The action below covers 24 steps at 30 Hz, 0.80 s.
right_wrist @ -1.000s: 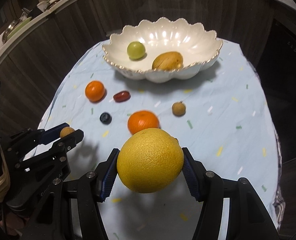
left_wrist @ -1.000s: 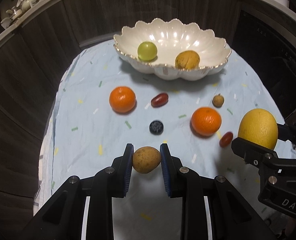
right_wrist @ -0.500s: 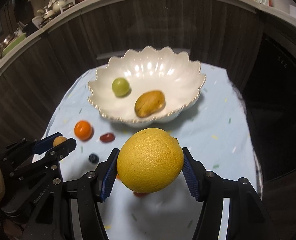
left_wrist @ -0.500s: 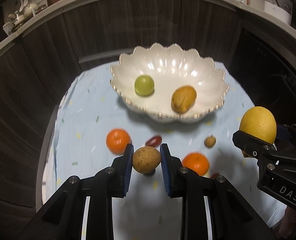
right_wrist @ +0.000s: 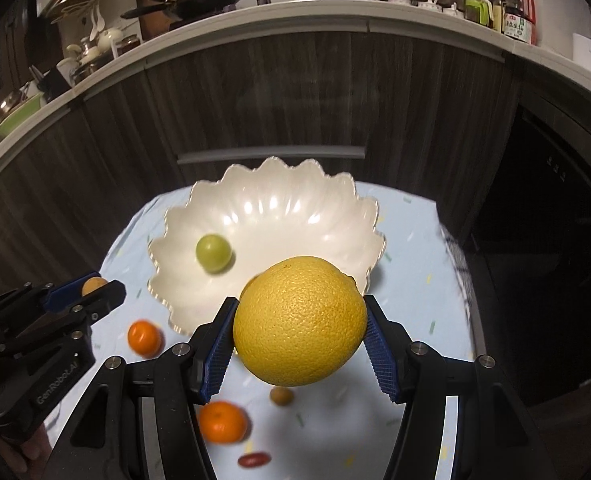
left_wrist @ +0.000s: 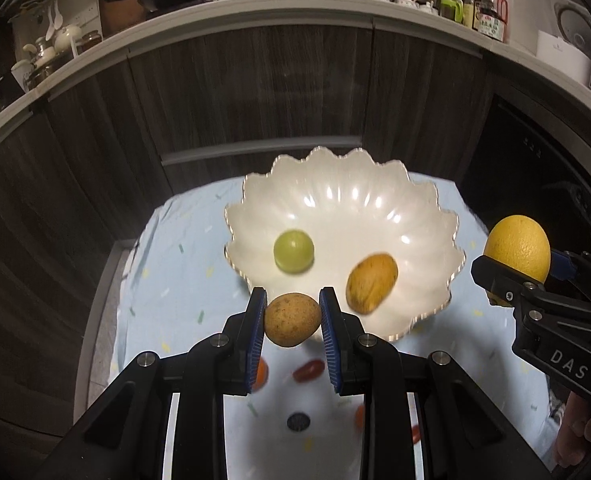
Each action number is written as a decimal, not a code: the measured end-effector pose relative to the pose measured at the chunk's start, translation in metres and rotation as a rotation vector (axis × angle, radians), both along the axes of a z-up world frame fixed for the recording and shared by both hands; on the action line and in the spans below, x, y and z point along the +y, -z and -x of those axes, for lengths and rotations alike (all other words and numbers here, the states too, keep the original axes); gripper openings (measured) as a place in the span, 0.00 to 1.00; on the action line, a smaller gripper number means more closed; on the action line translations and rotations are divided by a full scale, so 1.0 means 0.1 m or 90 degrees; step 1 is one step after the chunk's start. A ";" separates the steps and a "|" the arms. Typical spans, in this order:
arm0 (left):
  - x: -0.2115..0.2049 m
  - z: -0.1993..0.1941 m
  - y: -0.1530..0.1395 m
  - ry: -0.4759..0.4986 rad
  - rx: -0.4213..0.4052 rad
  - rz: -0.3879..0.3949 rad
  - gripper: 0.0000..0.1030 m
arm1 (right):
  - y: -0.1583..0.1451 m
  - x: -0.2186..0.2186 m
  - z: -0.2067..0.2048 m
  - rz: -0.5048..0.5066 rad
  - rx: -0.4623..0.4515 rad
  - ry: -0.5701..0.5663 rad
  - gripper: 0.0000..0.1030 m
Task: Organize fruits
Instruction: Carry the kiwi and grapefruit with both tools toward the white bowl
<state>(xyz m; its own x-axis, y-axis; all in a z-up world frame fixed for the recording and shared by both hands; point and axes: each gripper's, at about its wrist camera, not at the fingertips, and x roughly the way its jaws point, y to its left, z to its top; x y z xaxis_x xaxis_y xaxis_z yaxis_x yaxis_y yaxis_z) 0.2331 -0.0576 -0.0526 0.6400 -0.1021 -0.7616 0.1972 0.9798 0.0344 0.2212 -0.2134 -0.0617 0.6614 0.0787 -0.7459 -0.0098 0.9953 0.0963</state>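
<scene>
My left gripper (left_wrist: 292, 322) is shut on a small brown round fruit (left_wrist: 291, 319), held in the air just before the near rim of the white scalloped bowl (left_wrist: 335, 196). My right gripper (right_wrist: 299, 330) is shut on a large yellow citrus (right_wrist: 299, 320), also aloft in front of the bowl (right_wrist: 271, 188). Inside the bowl lie a green round fruit (left_wrist: 293, 250) and a yellow-brown oval fruit (left_wrist: 371, 282). The left gripper (right_wrist: 95, 294) shows at the left edge of the right wrist view; the right gripper (left_wrist: 511, 276) and its citrus (left_wrist: 517, 248) show at the right of the left wrist view.
On the light blue cloth (right_wrist: 415, 264) below lie oranges (right_wrist: 145, 336) (right_wrist: 221, 422), a red oval fruit (right_wrist: 253, 459), a small brown fruit (right_wrist: 281, 395) and a dark berry (left_wrist: 298, 421). Dark cabinet fronts (left_wrist: 255, 92) and a cluttered counter stand behind the bowl.
Both grippers have risen and moved toward the bowl with their fruit still held. The bowl now sits lower and nearer in both views, and the loose fruit has slipped beneath the fingers.
</scene>
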 end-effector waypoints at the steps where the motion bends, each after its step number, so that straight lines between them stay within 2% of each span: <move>1: 0.00 -0.04 -0.02 -0.003 -0.002 0.001 0.26 | -0.01 -0.01 -0.04 0.002 -0.002 0.000 0.59; 14: 0.04 -0.41 0.06 -0.018 -0.004 0.002 0.26 | -0.07 -0.06 -0.46 0.019 -0.017 -0.002 0.59; 24: 0.10 -0.69 0.19 -0.035 0.006 0.004 0.26 | 0.05 -0.03 -0.74 0.026 -0.004 0.002 0.59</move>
